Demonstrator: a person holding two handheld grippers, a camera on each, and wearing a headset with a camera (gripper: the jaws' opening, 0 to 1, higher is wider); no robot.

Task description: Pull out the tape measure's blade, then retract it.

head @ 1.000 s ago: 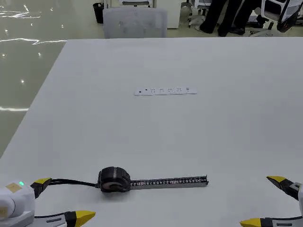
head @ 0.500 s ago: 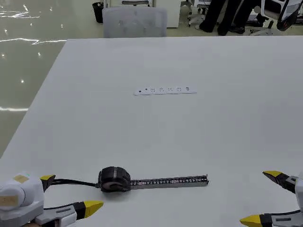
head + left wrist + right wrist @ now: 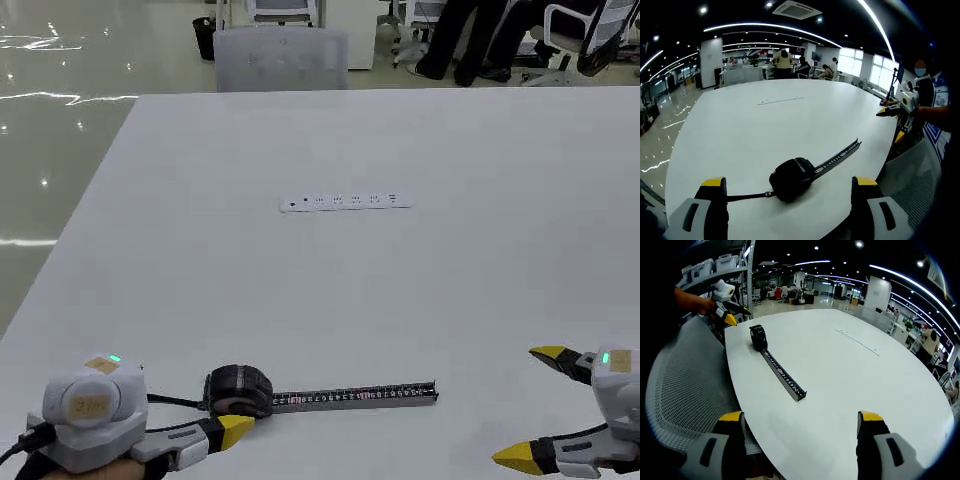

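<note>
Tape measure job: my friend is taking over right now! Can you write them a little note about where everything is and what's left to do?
The left hand-held gripper is open. The tape measure case sits just ahead between its jaws, not gripped.
The right hand-held gripper is open and holds nothing, off beyond the blade's far end.
The blade is pulled out and lies flat on the white table.
Done: the blade is out.
Left: retract it into the case.
</note>
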